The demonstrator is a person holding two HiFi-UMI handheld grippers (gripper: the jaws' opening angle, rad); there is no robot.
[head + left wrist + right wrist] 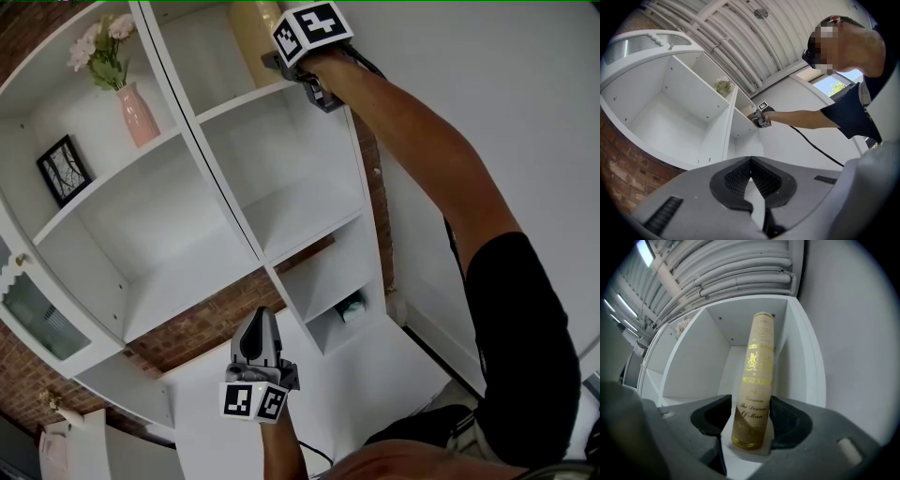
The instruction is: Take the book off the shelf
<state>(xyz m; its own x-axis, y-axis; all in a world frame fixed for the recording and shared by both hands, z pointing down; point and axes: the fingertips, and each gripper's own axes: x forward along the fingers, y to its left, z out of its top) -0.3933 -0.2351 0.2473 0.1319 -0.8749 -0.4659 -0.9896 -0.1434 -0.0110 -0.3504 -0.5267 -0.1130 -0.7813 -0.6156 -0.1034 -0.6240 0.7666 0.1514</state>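
Left gripper fingers closed, empty; right gripper fingers clamp book on white shelf; brick wall.

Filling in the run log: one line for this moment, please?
phase: grasping | right gripper: jaws around book spine, contact unclear | book: upright on shelf | left gripper: shut, empty
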